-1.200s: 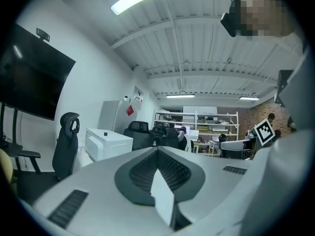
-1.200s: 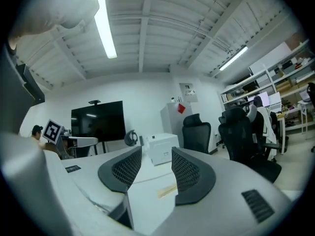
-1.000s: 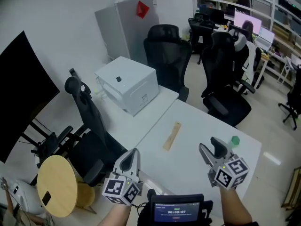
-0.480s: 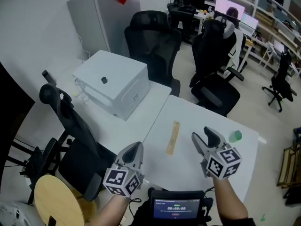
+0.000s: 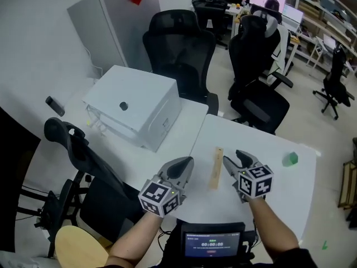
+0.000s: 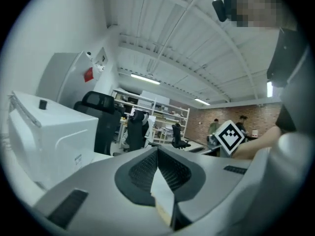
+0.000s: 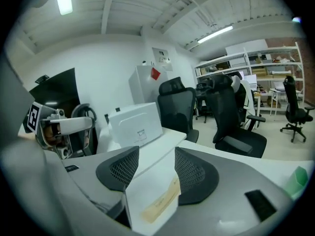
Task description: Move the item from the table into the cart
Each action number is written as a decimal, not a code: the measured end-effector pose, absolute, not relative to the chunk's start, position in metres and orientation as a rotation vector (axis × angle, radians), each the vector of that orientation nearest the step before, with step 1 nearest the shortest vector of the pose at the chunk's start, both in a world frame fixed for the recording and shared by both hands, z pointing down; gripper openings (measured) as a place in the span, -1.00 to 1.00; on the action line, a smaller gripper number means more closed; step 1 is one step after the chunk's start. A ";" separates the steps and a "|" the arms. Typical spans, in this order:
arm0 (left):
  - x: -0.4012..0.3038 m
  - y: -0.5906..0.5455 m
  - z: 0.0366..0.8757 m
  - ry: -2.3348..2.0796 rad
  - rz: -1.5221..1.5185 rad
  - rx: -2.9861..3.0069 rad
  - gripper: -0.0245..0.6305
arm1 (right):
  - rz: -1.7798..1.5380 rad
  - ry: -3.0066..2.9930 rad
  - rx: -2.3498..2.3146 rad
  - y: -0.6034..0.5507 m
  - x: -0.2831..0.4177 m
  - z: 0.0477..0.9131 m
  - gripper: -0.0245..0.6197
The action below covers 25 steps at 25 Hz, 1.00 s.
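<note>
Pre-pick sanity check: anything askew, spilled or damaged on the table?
Nothing stands out. The thin pale wooden strip lies flat on the white table, between the left gripper, jaws together, and the right gripper, jaws apart. The small green block sits near the right edge. No cart is in view.

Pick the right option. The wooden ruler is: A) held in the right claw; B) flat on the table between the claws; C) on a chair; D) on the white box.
B: the ruler lies on the table between the left claw and the right claw, gripped by neither.
</note>
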<state>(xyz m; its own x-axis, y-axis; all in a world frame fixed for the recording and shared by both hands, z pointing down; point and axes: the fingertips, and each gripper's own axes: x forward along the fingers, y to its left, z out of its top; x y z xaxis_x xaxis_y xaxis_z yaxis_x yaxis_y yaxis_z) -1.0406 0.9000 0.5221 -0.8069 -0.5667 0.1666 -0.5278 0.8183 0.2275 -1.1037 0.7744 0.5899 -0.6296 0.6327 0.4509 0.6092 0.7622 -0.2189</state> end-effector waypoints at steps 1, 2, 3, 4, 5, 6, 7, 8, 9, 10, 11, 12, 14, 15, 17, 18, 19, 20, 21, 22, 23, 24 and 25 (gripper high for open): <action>-1.050 0.904 0.526 -2.771 -0.213 0.914 -0.89 | 0.033 -2.440 -0.904 0.780 -1.112 0.601 -0.20; -1.058 0.909 0.531 -2.764 -0.164 0.975 -0.89 | 0.018 -2.434 -0.868 0.786 -1.119 0.613 -0.20; -1.066 0.914 0.538 -2.748 -0.120 1.033 -0.89 | 0.020 -2.425 -0.829 0.792 -1.126 0.625 -0.20; -1.073 0.918 0.545 -2.724 -0.096 1.091 -0.89 | 0.030 -2.413 -0.787 0.797 -1.131 0.639 -0.20; -1.080 0.921 0.552 -2.693 -0.093 1.151 -0.89 | 0.039 -2.397 -0.746 0.802 -1.137 0.653 -0.20; -1.088 0.923 0.561 -2.661 -0.102 1.207 -0.89 | 0.045 -2.379 -0.708 0.806 -1.143 0.667 -0.20; -1.095 0.923 0.570 -2.630 -0.114 1.248 -0.89 | 0.050 -2.360 -0.673 0.809 -1.148 0.681 -0.20; -1.104 0.923 0.581 -2.604 -0.121 1.264 -0.89 | 0.056 -2.339 -0.640 0.811 -1.153 0.695 -0.20; -1.115 0.923 0.595 -2.582 -0.121 1.257 -0.89 | 0.063 -2.317 -0.611 0.812 -1.157 0.708 -0.20; -1.126 0.922 0.610 -2.559 -0.115 1.232 -0.89 | 0.067 -2.295 -0.583 0.813 -1.160 0.722 -0.20; -1.137 0.921 0.627 -2.532 -0.111 1.195 -0.89 | 0.067 -2.272 -0.556 0.813 -1.163 0.735 -0.20; -1.148 0.921 0.644 -2.499 -0.115 1.155 -0.89 | 0.063 -2.248 -0.530 0.813 -1.166 0.748 -0.20; -1.166 0.920 0.676 -2.433 -0.135 1.070 -0.89 | 0.054 -2.203 -0.483 0.814 -1.172 0.772 -0.20; -1.173 0.920 0.691 -2.402 -0.143 1.031 -0.89 | 0.056 -2.183 -0.463 0.814 -1.175 0.783 -0.20; -1.188 0.918 0.715 -2.354 -0.146 0.973 -0.89 | 0.072 -2.144 -0.431 0.815 -1.184 0.802 -0.20; -1.194 0.917 0.726 -2.335 -0.139 0.956 -0.88 | 0.075 -2.122 -0.420 0.817 -1.188 0.811 -0.20; -1.198 0.915 0.735 -2.316 -0.131 0.947 -0.89 | 0.067 -2.101 -0.410 0.818 -1.191 0.819 -0.20; -1.201 0.913 0.744 -2.297 -0.128 0.939 -0.88 | 0.053 -2.083 -0.401 0.818 -1.193 0.826 -0.20; -1.203 0.911 0.751 -2.280 -0.130 0.927 -0.88 | 0.039 -2.068 -0.390 0.817 -1.193 0.831 -0.20; -1.204 0.909 0.758 -2.268 -0.134 0.913 -0.88 | 0.028 -2.057 -0.378 0.815 -1.193 0.836 -0.20; -1.206 0.907 0.765 -2.263 -0.131 0.898 -0.88 | 0.020 -2.050 -0.366 0.812 -1.194 0.841 -0.20; -1.208 0.906 0.770 -2.263 -0.115 0.884 -0.88 | 0.017 -2.045 -0.358 0.810 -1.195 0.844 -0.20; -1.210 0.906 0.776 -2.266 -0.094 0.872 -0.88 | 0.017 -2.037 -0.356 0.809 -1.196 0.848 -0.20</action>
